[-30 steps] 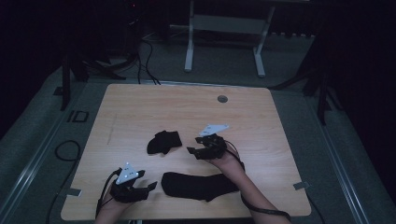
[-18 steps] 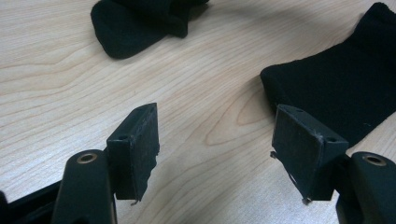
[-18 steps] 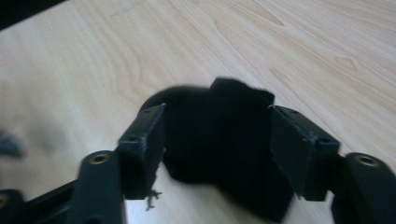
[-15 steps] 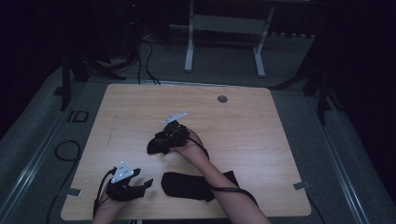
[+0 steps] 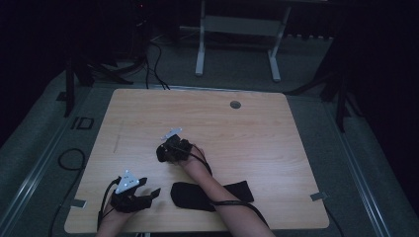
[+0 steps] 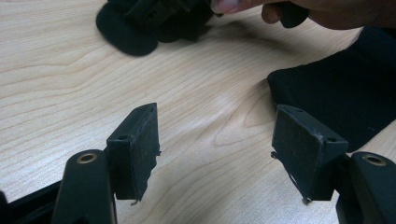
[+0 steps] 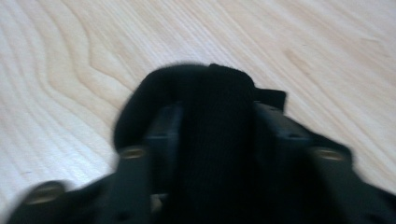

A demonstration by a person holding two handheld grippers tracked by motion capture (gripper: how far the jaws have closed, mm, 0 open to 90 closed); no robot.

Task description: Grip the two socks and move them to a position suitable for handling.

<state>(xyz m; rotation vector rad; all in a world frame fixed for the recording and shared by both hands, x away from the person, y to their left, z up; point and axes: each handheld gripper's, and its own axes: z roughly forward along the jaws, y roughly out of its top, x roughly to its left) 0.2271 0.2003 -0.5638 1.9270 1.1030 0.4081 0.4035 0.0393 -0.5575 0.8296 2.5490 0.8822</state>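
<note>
Wooden table — pale grain, rounded corners, a small round grommet toward 12 o'clock.

Right gripper — just left of table centre, reached across by the person's right forearm from 6 o'clock. In the right gripper view its jaws are drawn in on a bunched piece of black cloth, a fold of the fabric standing upright between them and pressed by both pads; the cloth's lower edge lies on the wood. The view is blurred.

Left gripper — at 7 o'clock on the table, near the front edge, grey three-cornered plate on top, cable looping behind. In the left gripper view its jaws stand wide apart with nothing between them but bare wood.

Second black cloth — lying flat at 6 o'clock, partly under the right forearm, just to the right of the left gripper; not touched by either gripper.
</note>
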